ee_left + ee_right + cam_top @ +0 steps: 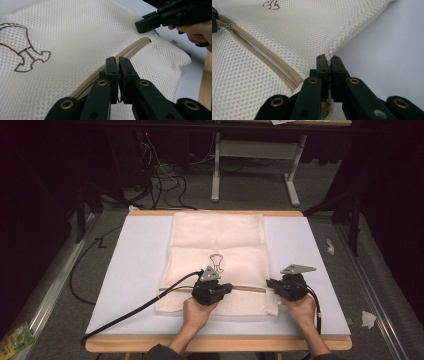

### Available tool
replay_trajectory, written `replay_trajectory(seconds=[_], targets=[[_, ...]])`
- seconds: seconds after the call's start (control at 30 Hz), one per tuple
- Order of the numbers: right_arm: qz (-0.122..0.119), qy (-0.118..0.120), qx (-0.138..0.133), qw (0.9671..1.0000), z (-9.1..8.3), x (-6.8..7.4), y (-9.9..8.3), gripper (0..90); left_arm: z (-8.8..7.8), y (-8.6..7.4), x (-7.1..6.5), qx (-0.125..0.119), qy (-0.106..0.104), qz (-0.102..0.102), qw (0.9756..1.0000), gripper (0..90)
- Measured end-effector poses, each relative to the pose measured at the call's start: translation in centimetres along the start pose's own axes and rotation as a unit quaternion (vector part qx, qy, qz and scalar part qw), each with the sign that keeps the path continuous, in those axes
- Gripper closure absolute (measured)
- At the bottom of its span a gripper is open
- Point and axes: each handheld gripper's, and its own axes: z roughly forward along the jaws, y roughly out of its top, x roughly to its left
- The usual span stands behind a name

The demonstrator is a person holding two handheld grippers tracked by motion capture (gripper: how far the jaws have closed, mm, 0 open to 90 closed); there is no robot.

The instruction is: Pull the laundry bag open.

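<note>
Mesh bag (217, 265): right gripper (328, 62) fingers pinch its edge; left gripper (117, 65) fingers pressed together, seemingly on zipper (125, 53).

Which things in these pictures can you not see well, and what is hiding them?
- Zipper slider of the mesh bag: in the left gripper view, the shut left gripper covers the zipper there.
- Bag edge: in the right gripper view, it goes between the shut jaws of the right gripper.
- Brown drawing: cut by the top edge.
- Room behind the table: too dark in the high view.
</note>
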Motion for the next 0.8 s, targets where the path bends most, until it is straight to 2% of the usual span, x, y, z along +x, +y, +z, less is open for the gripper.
replay_trajectory(seconds=[0.6, 0.8], targets=[[0.003, -0.001, -0.002, 1.0, 0.1, -0.1, 0.0, 88.2, -0.9, -0.6, 0.9, -0.002, 0.004, -0.012, 0.9999, 86.9], [-0.001, -0.003, 0.004, 1.0, 0.0, 0.1, 0.1, 88.2, -1.2, -0.5, 0.9, -0.002, 0.006, -0.008, 1.0, 86.9]])
